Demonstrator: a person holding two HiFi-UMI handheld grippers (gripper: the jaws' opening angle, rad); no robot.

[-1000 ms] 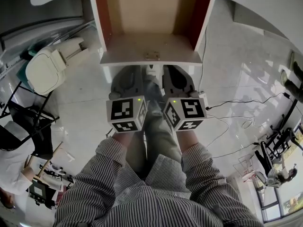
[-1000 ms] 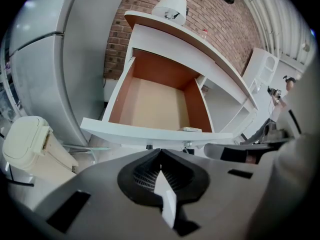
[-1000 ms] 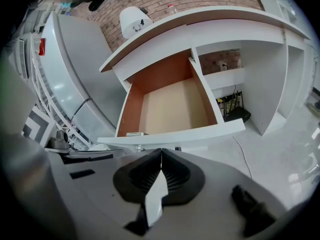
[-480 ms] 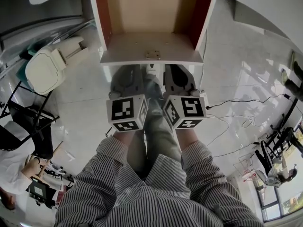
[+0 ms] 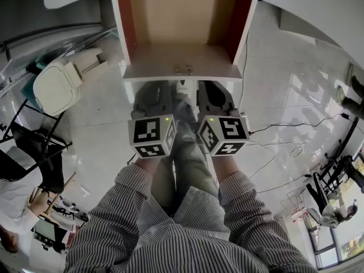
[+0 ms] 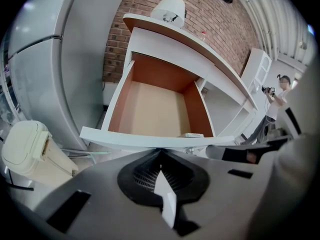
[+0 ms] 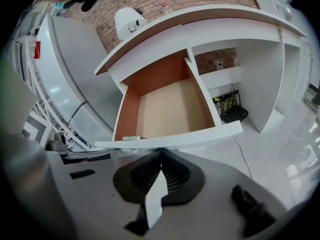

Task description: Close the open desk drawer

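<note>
The open desk drawer (image 5: pixel 182 71) has a white front panel, red-brown side walls and a bare tan floor. It sticks out from under the white desk top (image 6: pixel 190 36). My left gripper (image 5: pixel 152 86) and right gripper (image 5: pixel 213 86) sit side by side just below the drawer front, tips at or touching it. In the left gripper view the shut jaws of that gripper (image 6: pixel 160 151) meet right at the drawer front (image 6: pixel 150 141). The right gripper (image 7: pixel 160 151) is likewise shut, against the drawer front (image 7: pixel 185 139). Neither holds anything.
A cream lidded bin (image 5: pixel 54 87) stands on the floor left of the drawer. A black folding frame (image 5: pixel 34 144) is further left, and cables (image 5: pixel 284 135) trail over the shiny floor at right. A white round appliance (image 6: pixel 167 9) sits on the desk. My legs (image 5: pixel 187 152) are below the grippers.
Almost nothing: both grippers stay shut at the drawer front. The head view has shifted slightly, so a little more of the desk edge shows above the drawer.
</note>
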